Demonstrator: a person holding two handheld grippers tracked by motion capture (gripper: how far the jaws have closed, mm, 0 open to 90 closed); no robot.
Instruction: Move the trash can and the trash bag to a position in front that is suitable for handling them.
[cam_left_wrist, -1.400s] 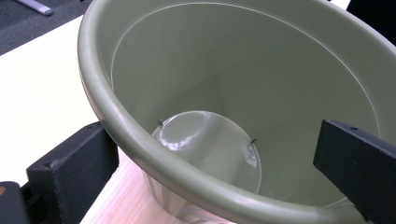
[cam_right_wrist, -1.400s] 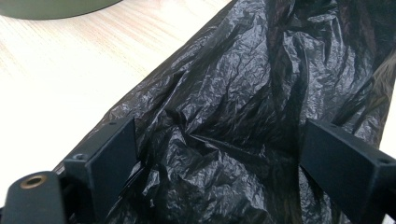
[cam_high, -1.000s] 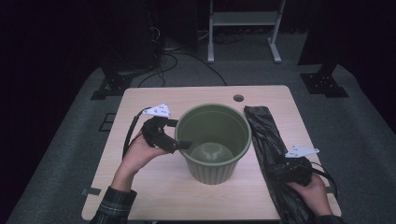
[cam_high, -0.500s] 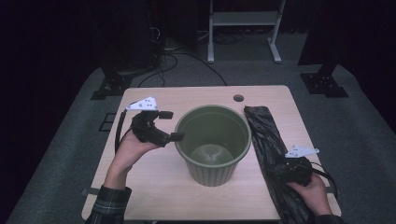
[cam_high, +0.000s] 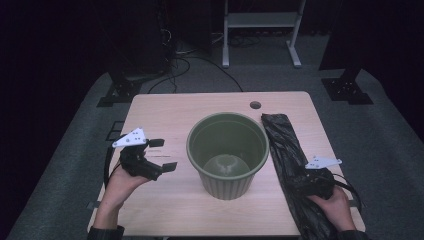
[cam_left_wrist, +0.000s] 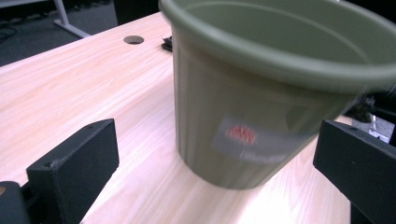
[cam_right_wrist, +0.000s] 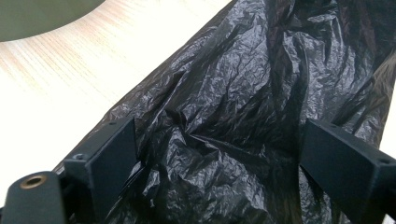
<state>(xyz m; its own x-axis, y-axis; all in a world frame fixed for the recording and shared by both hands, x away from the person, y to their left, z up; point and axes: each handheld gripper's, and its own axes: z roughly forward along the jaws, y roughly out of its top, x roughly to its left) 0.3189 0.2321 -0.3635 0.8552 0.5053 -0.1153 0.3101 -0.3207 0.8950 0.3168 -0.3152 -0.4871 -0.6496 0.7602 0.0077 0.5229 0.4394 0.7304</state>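
Observation:
An olive-green plastic bin stands upright and empty at the middle of the wooden table. My left gripper hovers left of it, a short gap away, jaws open and pointing at its side. In the left gripper view the bin, with a grey label, stands ahead of the open left gripper. A crumpled black plastic bag lies lengthwise along the table's right side. My right gripper rests low on the bag's near part. In the right gripper view the right gripper stands open with the bag bunched between the jaws.
A round cable hole sits in the table near its far edge. Behind the table are a white-legged stand and cables on the grey floor. The bag's near end hangs over the table's front right edge.
My left gripper has drawn away from the bin's left rim, going left, toward the person and lower. The right hand, the bag and the bin have kept still.

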